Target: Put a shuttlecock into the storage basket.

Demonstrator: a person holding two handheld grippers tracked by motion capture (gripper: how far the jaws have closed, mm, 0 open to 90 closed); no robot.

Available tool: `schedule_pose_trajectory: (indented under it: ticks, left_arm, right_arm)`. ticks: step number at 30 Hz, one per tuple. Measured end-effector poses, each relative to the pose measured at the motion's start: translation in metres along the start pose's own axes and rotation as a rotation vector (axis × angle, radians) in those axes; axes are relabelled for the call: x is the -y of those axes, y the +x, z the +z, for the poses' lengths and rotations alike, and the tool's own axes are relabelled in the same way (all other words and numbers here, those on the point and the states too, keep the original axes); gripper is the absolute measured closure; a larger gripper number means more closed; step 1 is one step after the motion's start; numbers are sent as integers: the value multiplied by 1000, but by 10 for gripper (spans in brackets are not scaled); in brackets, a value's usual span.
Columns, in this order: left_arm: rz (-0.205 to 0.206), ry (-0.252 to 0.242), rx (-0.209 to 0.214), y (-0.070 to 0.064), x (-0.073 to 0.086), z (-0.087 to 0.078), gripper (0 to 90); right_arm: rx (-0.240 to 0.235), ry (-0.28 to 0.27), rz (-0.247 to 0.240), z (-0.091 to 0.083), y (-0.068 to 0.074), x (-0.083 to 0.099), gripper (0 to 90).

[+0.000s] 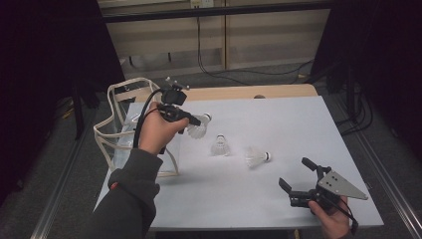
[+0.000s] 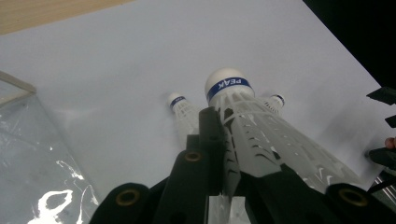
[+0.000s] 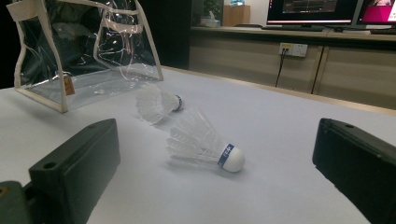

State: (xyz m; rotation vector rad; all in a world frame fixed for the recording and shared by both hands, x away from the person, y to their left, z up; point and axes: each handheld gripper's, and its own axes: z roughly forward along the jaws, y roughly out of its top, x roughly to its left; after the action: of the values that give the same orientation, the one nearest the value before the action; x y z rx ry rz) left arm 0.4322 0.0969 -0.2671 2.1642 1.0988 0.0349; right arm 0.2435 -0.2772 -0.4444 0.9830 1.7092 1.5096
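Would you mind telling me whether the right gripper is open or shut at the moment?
Open. The right gripper has its jaws spread wide with nothing between them; in its own view a shuttlecock lies on the table beyond them, untouched.

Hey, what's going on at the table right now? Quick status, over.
Left gripper shut on a shuttlecock, lifted beside the clear bag. Right gripper open, idle at the near edge. Two shuttlecocks lie on the table. Nothing blocking.

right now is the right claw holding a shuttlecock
No, the right claw stands open, and the nearest shuttlecock lies apart from it on the white table.
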Motion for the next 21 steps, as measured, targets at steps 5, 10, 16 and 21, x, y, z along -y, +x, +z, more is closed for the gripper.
schedule_pose_trajectory:
  ticks: [5, 10, 16, 21]
  left_arm:
    - [-8, -4, -5, 1, -2, -2, 888]
    - [-13, -6, -11, 3, -4, -4, 888]
    - [-12, -4, -15, 4, -6, -6, 888]
    - [-19, -6, -21, 4, -7, -6, 889]
  right_arm:
    - [-1, 3, 0, 0, 0, 0, 10]
    - [-1, 2, 0, 0, 0, 0, 10]
    - [-1, 1, 1, 0, 0, 0, 10]
    - [-1, 2, 1, 0, 0, 0, 10]
